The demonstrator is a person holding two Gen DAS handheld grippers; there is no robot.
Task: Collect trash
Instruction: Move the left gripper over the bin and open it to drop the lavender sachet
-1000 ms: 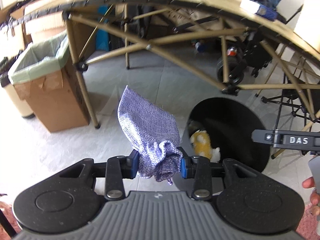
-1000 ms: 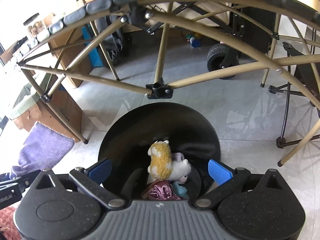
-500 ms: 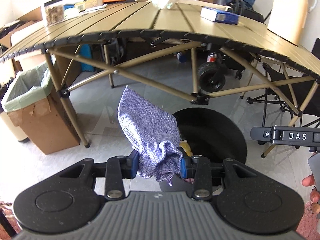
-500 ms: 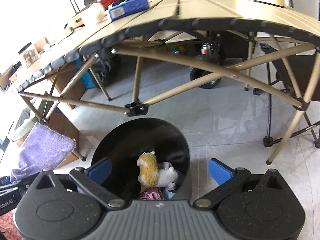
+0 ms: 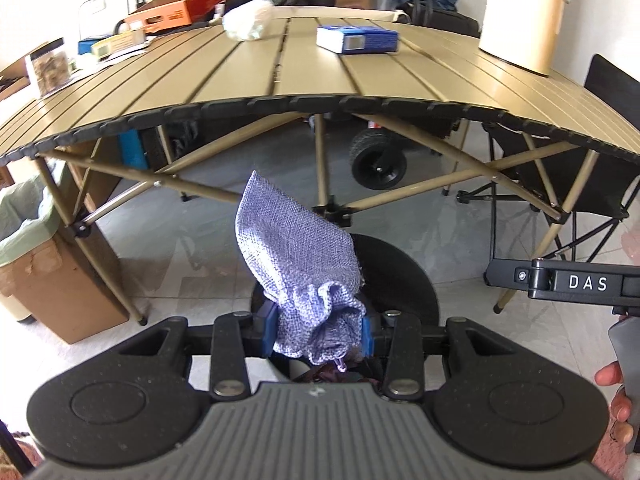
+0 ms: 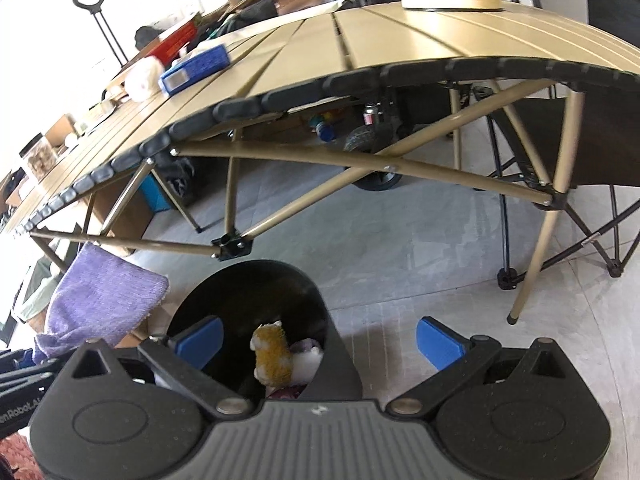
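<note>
A: Left view — left tool [image 5: 318, 334] pinches the purple cloth [image 5: 298, 256] above the black bin [image 5: 394, 280]; the counter [image 5: 248, 80] top has come into view.

B: Right view — right tool [image 6: 318, 340] spread, empty; bin nearer the bottom edge, so both are lifting away undropped.

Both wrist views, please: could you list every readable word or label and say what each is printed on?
"DAS": white letters on the right gripper.
"nRobot.AI", cut off by the frame: on the left gripper.
Orange box, blue box: print too blurred to read.
</note>
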